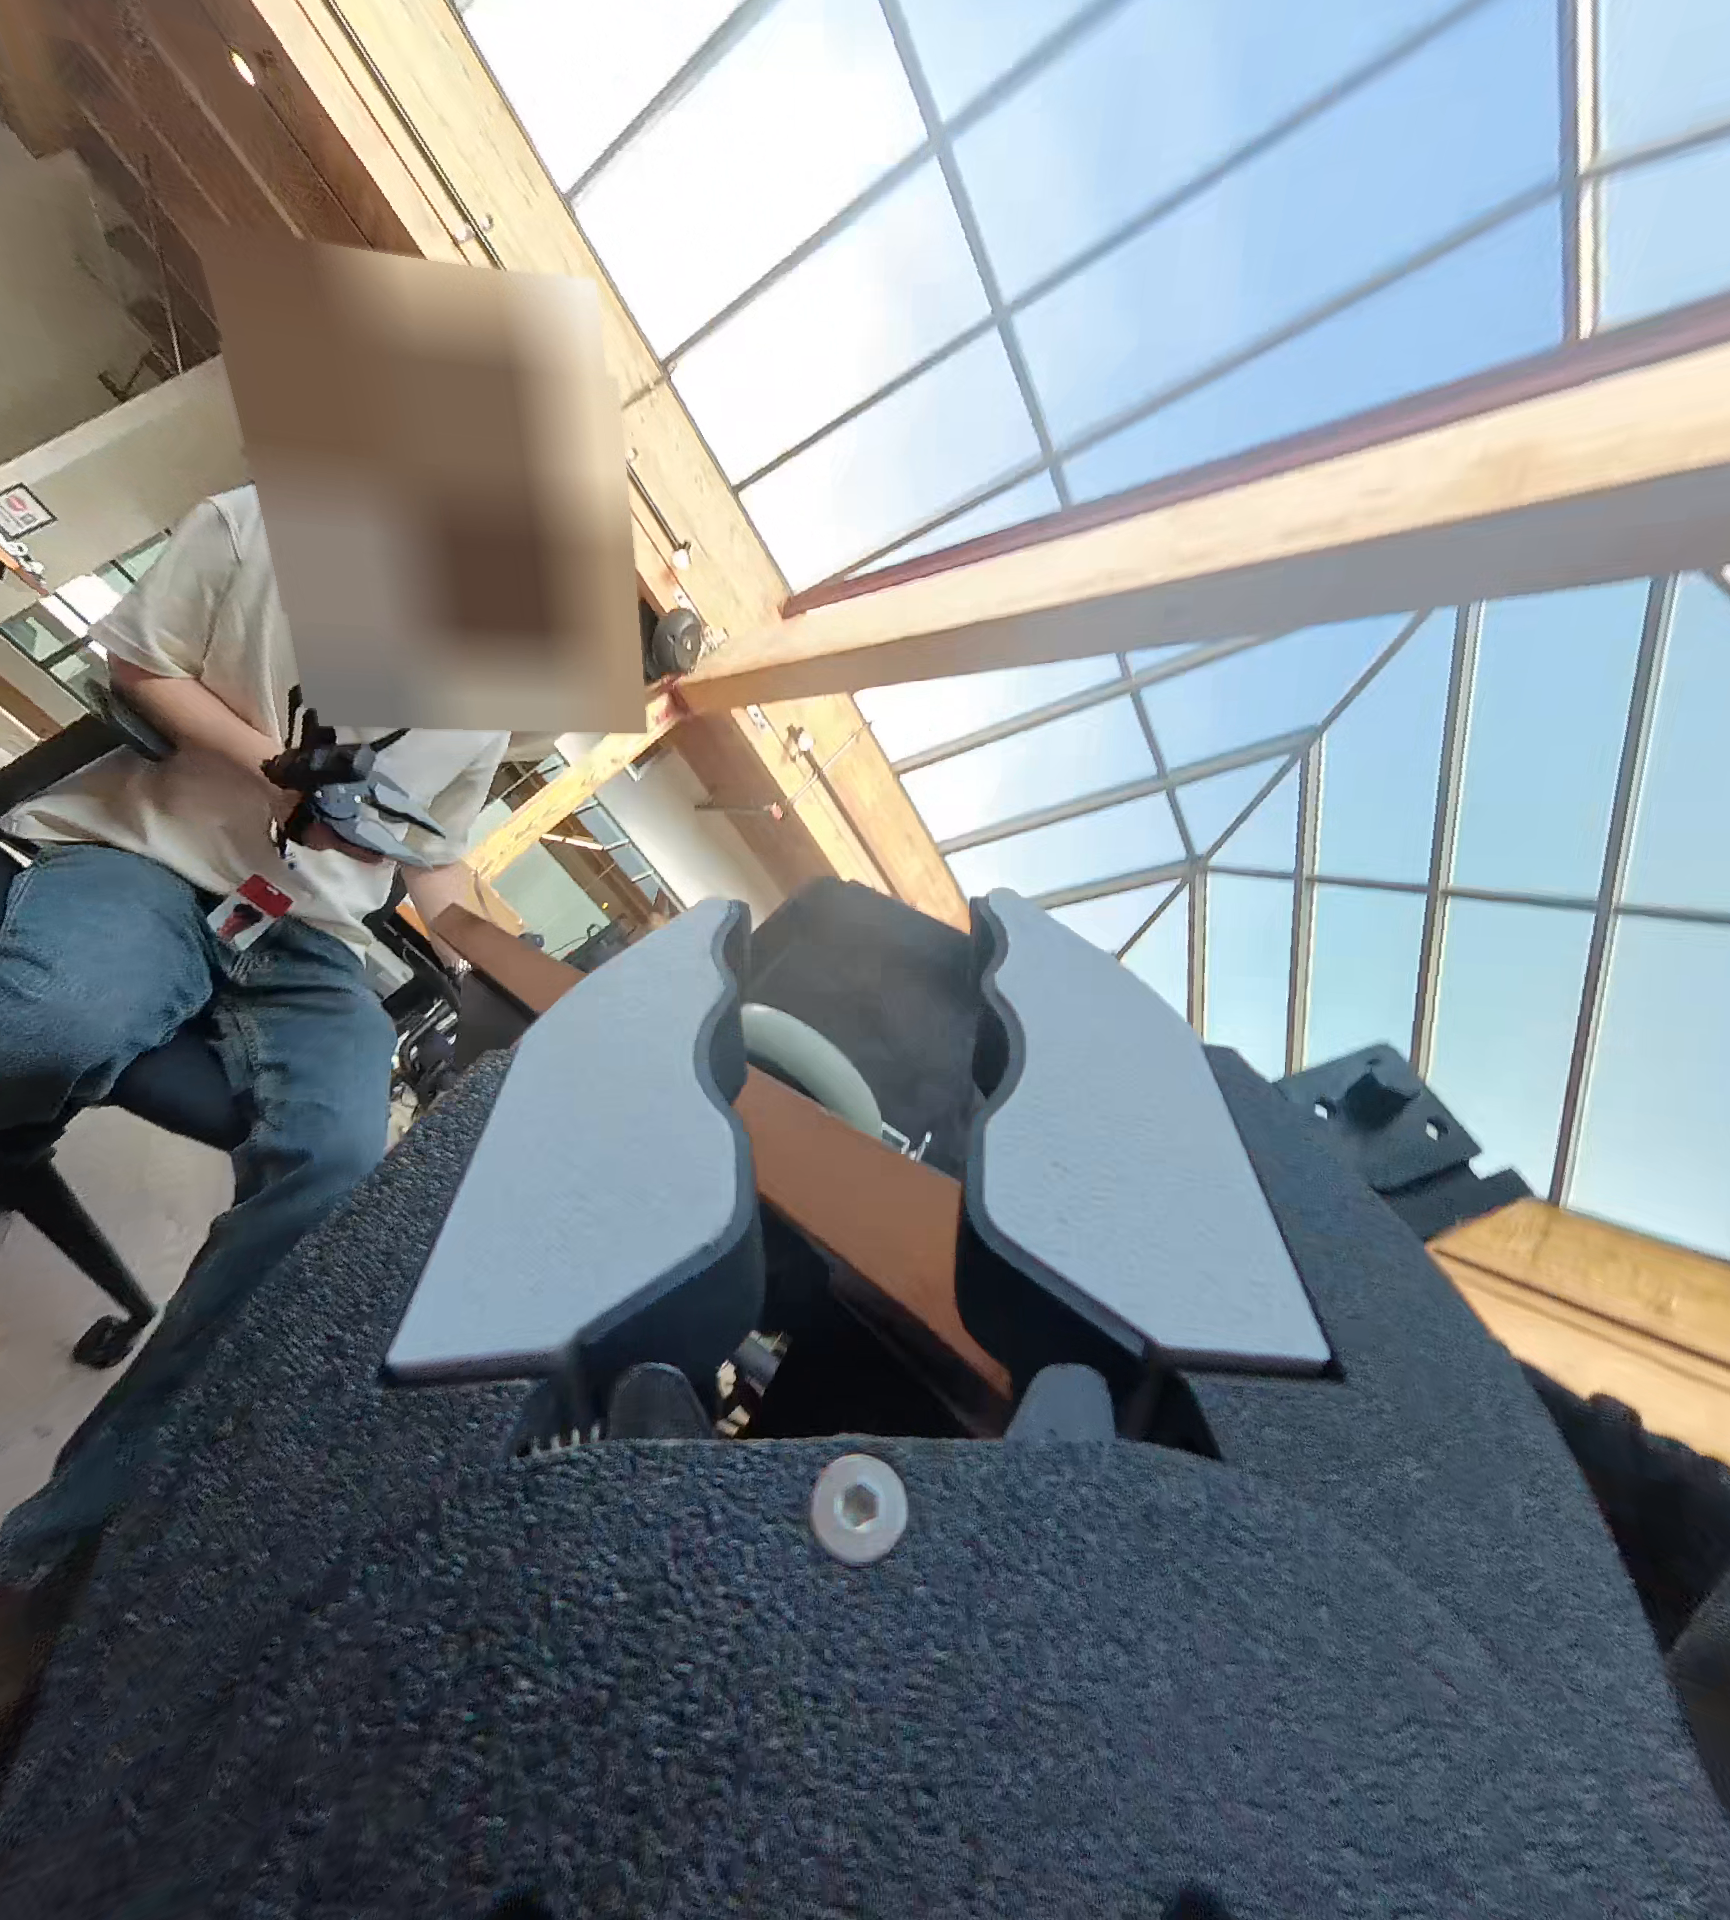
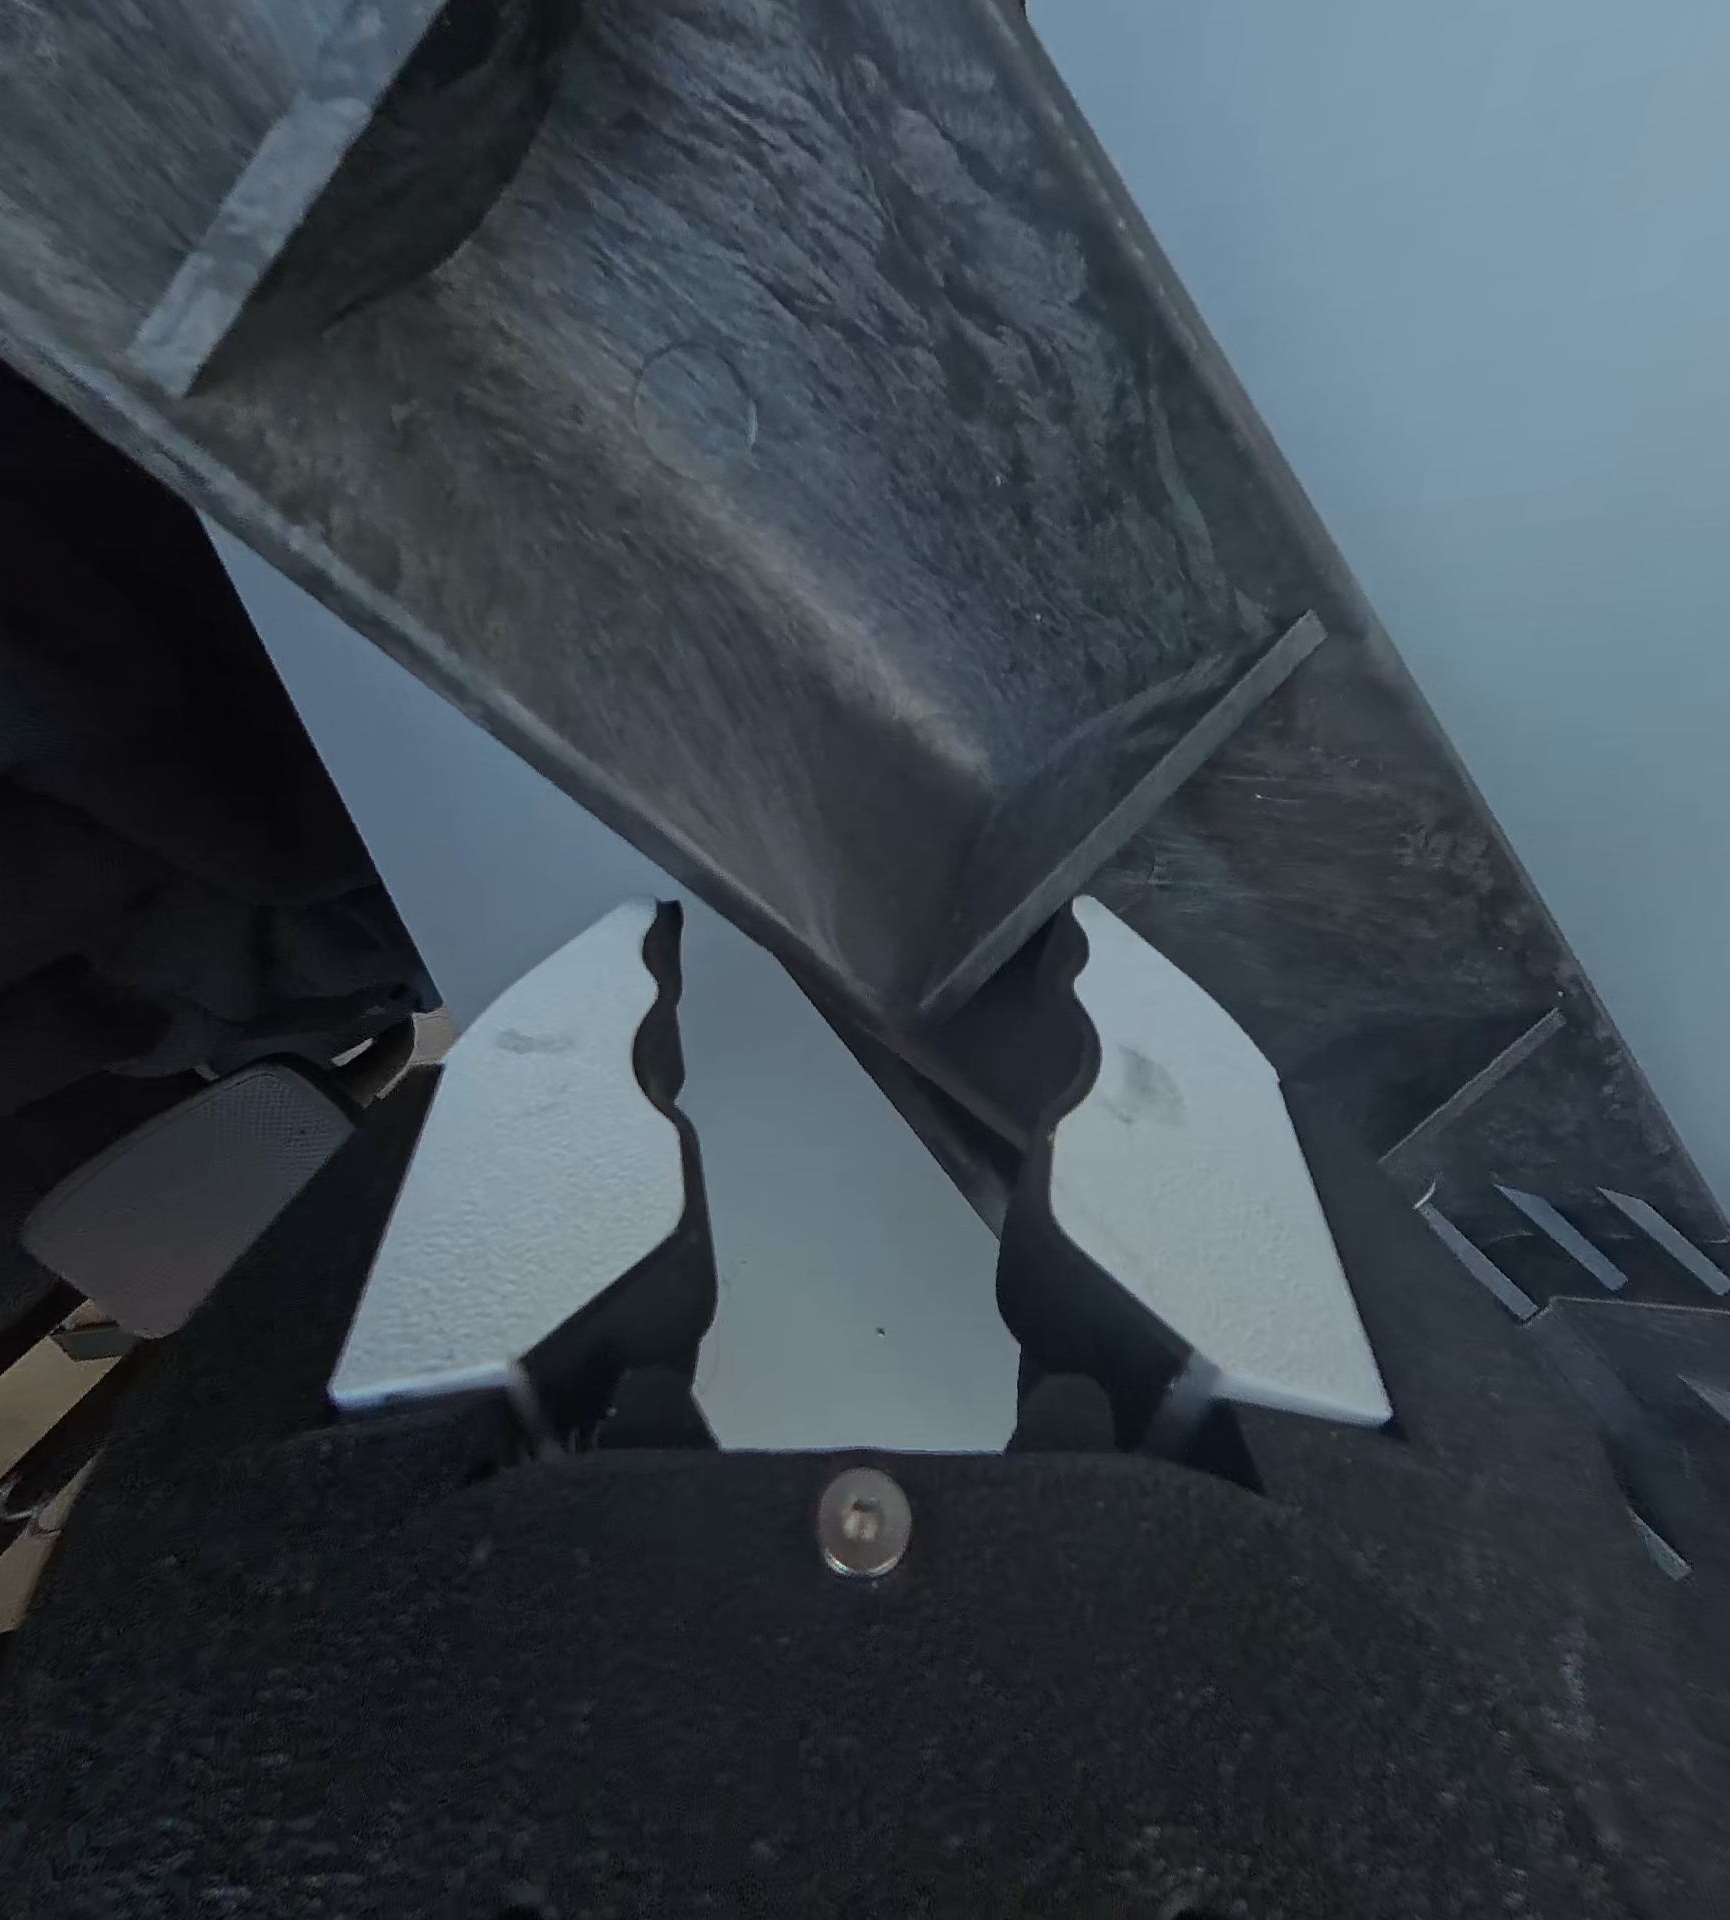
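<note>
Glazed skylight point(image 1: 1256, 395): fills the upper right of the left wrist view, pale metal bars, blue sky behind.

Timber beams point(image 1: 1256, 540): light wood, crossing under the glass.

Moulded plastic panel point(image 2: 736, 468): dark grey, ribbed, scuffed, slanting across the right wrist view against a pale wall point(image 2: 1567, 416). Lower edge dips between the fingers.

Right gripper point(image 2: 871, 914): spread wide, gripping nothing. Clear gap between the left finger point(image 2: 570, 1122) and the panel; contact with the other finger not discernible.

Seated person point(image 1: 165, 935): pale shirt, blue jeans, on a black office chair point(image 1: 40, 1195), well apart from the left gripper.

Left gripper point(image 1: 856, 925): tilted upward, partly open, pads pressing on nothing.

Black bulky object point(image 1: 861, 997): just beyond the left gripper's fingertips, seen through the gap; kind unclear.

Desk point(image 1: 840, 1174): brown edge only, showing between the fingers.

Grey padded armrest point(image 2: 186, 1184): low on the left of the right wrist view.

Grey-green ring point(image 1: 809, 1049): by the black object, partly hidden.

Further gripper point(image 1: 362, 810): grey, in the seated person's hand.

Red-and-white card point(image 1: 253, 909): at the person's waist.
</note>
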`<state>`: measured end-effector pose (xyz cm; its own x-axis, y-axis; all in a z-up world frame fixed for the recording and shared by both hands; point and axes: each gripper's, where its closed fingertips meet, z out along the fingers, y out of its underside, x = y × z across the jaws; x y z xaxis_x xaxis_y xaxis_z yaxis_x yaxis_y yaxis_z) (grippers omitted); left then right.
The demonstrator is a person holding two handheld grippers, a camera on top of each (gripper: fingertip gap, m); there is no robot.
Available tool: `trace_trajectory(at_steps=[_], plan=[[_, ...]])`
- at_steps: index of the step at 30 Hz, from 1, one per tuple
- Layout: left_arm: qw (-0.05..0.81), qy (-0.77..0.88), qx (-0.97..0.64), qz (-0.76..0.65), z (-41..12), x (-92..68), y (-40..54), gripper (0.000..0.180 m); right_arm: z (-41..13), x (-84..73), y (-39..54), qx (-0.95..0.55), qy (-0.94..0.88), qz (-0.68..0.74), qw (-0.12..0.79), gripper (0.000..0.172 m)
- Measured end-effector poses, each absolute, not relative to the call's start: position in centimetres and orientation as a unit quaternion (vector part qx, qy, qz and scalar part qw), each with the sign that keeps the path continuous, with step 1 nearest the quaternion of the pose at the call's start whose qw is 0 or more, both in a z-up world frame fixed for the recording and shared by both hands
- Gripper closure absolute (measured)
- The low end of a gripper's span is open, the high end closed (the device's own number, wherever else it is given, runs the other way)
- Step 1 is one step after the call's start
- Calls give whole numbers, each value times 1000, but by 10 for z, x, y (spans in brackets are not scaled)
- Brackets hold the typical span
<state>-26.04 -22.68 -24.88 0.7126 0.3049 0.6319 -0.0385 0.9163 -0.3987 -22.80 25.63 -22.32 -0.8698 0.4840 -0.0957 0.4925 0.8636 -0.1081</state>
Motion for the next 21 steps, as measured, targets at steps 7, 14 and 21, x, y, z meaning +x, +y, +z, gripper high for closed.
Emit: trace_trajectory(at_steps=[7, 14, 21], plan=[[857, -378, -334, 103, -267, -284, -190, 137, -205, -229, 255, 256, 963, -81, -15, 110], [834, -423, -345, 78, -295, -293, -181, 137, -203, -225, 244, 242, 962, -88, -93, 107], [846, -426, -318, 31, -298, -294, -182, 138, -194, -228, 239, 248, 951, -128, -133, 109]])
